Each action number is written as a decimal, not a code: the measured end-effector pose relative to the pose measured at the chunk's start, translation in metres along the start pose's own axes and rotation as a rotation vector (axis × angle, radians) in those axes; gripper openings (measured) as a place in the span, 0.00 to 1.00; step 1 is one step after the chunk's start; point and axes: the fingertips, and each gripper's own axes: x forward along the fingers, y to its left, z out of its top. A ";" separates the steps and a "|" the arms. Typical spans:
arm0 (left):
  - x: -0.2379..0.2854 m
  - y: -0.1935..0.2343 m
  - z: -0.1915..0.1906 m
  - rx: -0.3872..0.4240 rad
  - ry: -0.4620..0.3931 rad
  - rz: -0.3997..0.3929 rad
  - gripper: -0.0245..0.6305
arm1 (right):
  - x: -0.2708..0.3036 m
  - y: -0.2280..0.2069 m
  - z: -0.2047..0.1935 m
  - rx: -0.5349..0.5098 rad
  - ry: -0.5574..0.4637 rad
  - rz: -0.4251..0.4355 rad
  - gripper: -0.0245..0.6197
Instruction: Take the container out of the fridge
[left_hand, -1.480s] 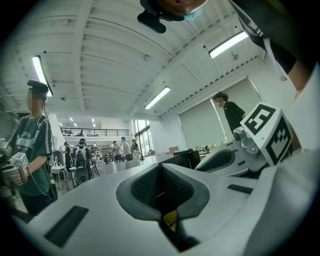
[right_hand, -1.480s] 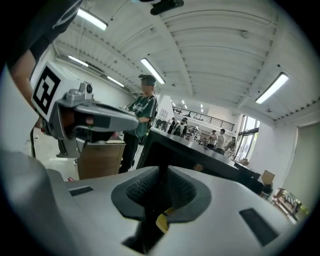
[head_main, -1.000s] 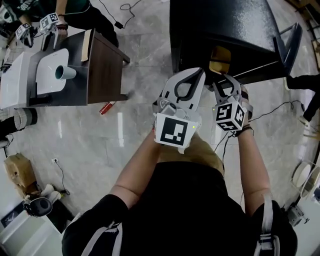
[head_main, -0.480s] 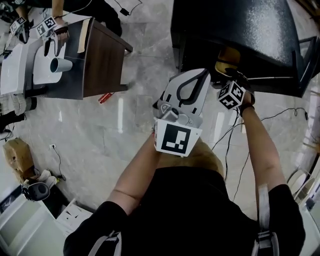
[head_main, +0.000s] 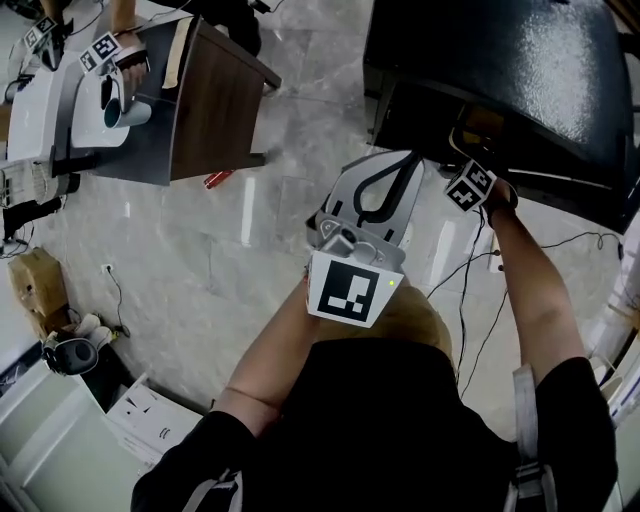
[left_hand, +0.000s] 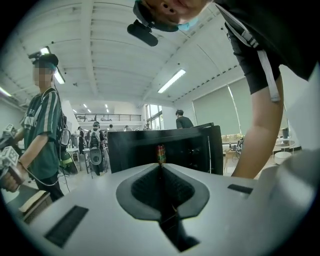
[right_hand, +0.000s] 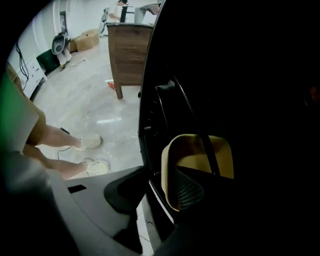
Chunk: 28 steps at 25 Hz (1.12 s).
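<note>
The black fridge (head_main: 520, 60) stands at the upper right in the head view, its front open. A yellow container (head_main: 484, 122) shows just inside it. My right gripper (head_main: 470, 150) reaches into the opening, with its marker cube outside. In the right gripper view the yellow container (right_hand: 200, 162) sits on a dark shelf; my right gripper (right_hand: 155, 192) is open, one jaw outside the container's near wall and the textured pad (right_hand: 189, 189) inside it. My left gripper (head_main: 375, 180) is shut and empty, held in front of the fridge (left_hand: 135, 150).
A brown wooden table (head_main: 215, 110) with a white appliance and a cup (head_main: 125, 112) stands at the upper left, where another person's hand (head_main: 110, 50) holds grippers. A small red thing (head_main: 217, 179) and cables (head_main: 470, 300) lie on the marble floor. A person in a green shirt (left_hand: 42, 130) stands nearby.
My right gripper has moved forward into the fridge opening, up to the yellow container. The left gripper has stayed shut in front of the fridge.
</note>
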 end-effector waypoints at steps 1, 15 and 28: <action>0.000 0.000 -0.002 -0.007 0.005 0.004 0.07 | 0.004 0.000 -0.002 0.001 0.009 0.006 0.30; -0.009 0.010 -0.012 0.004 0.016 0.018 0.07 | 0.001 0.016 -0.003 -0.049 -0.004 0.152 0.10; -0.060 0.011 0.020 0.016 -0.068 -0.005 0.07 | -0.085 0.119 0.008 -0.017 -0.068 0.259 0.10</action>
